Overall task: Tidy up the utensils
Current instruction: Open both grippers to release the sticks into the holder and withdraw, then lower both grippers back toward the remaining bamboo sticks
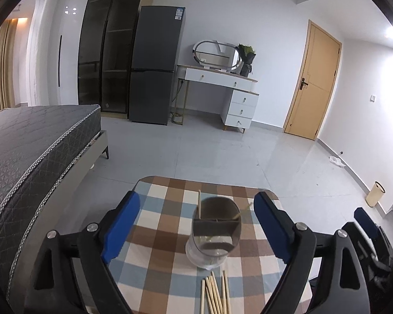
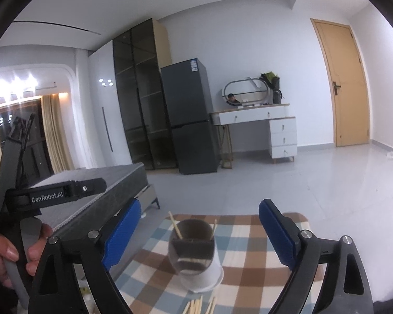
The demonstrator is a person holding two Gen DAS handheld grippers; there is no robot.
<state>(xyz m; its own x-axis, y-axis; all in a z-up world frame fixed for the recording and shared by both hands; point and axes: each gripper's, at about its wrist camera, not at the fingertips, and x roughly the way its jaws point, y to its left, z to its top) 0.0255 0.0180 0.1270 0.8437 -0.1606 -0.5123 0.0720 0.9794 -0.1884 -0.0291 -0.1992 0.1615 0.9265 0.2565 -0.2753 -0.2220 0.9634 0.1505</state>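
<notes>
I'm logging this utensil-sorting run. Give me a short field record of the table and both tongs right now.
surface: checked tablecloth
holder: utensil holder, upright, divided into compartments
in holder: two chopsticks, leaning apart
loose: bundle of chopsticks on the cloth, near side of the holder
left tongs: open, nothing held
right tongs: open, nothing held

The loose chopsticks (image 1: pixel 215 294) on the checked tablecloth (image 1: pixel 154 235) run out past the lower picture edge in both wrist views, so their full length and count cannot be told. The utensil holder (image 1: pixel 215 231) hides the lower ends of the two chopsticks standing in it, and what lies at its bottom is too dim to make out. The hand (image 2: pixel 6 256) gripping the left gripper's handle is cut off by the left edge of the right wrist view.
</notes>
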